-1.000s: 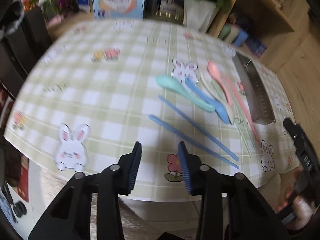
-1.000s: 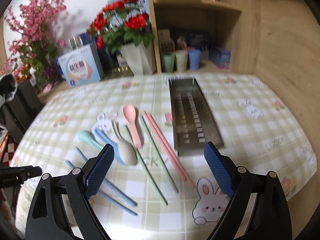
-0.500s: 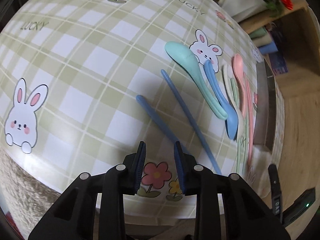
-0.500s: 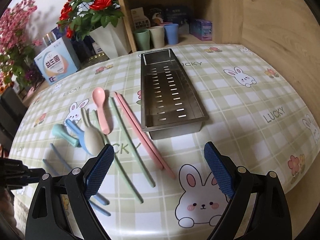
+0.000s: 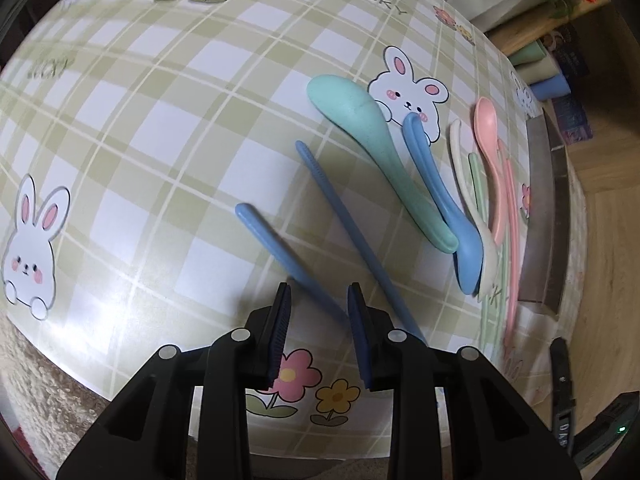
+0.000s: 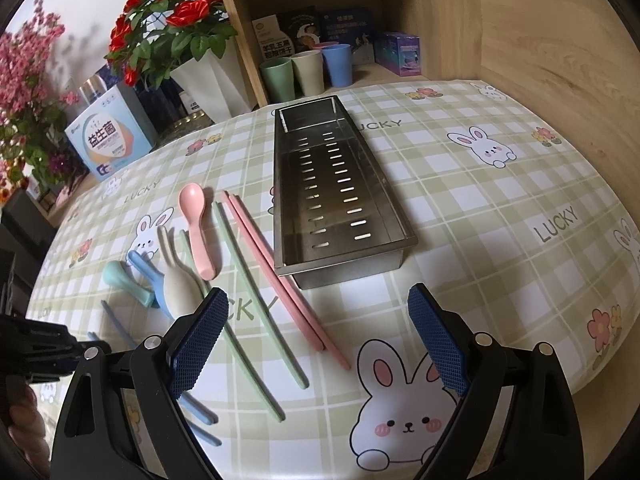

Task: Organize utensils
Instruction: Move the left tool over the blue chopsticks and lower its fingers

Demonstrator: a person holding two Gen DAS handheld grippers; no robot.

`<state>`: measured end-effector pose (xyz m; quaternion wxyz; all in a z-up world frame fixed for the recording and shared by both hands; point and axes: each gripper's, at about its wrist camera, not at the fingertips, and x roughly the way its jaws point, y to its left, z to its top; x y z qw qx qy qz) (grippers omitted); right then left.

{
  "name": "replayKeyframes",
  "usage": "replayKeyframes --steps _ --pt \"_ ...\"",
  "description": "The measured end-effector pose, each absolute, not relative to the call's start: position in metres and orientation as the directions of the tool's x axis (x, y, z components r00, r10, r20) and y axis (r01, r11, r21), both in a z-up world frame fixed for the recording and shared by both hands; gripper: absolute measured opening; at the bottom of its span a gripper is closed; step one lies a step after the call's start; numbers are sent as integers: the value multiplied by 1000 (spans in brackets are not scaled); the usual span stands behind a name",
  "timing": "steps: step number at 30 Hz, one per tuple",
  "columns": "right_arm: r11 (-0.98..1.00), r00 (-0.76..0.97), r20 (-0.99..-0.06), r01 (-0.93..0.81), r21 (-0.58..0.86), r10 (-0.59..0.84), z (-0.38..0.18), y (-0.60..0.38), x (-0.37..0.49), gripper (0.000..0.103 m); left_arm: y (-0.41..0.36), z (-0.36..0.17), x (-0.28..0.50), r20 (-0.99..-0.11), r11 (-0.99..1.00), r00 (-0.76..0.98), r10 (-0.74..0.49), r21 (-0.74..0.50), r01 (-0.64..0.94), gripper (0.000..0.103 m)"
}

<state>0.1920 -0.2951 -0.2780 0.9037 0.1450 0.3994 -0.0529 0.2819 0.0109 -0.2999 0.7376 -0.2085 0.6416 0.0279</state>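
On the tabletop (image 6: 500, 200): utensils lie left of the empty steel tray (image 6: 340, 196).
Left gripper (image 5: 316, 312): jaws narrowed, apart, straddling nearest blue chopstick (image 5: 280, 248).
Right gripper (image 6: 316, 340): jaws wide apart, empty.
Advice: lower squarely, then close on the chopstick only.

R gripper (image 6: 316, 336) wide open above pink chopsticks (image 6: 280, 276), steel tray (image 6: 340, 256) beside.

blue chopsticks (image 5: 280, 248) pair, flat on surface, slightly splayed | teal spoon (image 5: 372, 148), blue spoon (image 5: 440, 200), cream fork (image 6: 176, 272) overlapping side by side | pink spoon (image 6: 196, 232) bowl up | green chopsticks (image 6: 248, 304), pink chopsticks (image 6: 280, 272) beside steel slotted tray (image 6: 340, 188), empty
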Motion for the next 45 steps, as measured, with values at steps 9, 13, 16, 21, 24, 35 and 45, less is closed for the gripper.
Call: replayKeyframes --steps 9,13,16,21,24,35,45 --pt "945 680 -733 226 235 20 -276 -300 191 88 -12 -291 284 -973 981 225 -54 -93 -169 0" --pt "943 681 -732 231 239 18 -274 -301 191 88 -15 -291 290 -971 989 234 -50 -81 -126 0" --pt "945 683 -730 224 236 21 -273 -300 190 88 -14 -291 297 -975 986 213 -65 -95 -136 0" --pt "946 688 -726 227 230 12 -270 -301 188 88 0 -296 301 -970 944 144 -193 -224 -242 6" --pt "946 685 -728 229 231 13 -270 -301 188 88 5 -302 299 -965 917 114 -238 -262 -302 19" --pt "944 689 -724 232 236 12 -269 -303 186 88 -10 -302 295 -968 944 154 -198 -231 -236 7" --pt "942 691 -723 229 244 19 -268 -303 185 88 -4 -299 306 -973 954 137 -188 -214 -211 1"
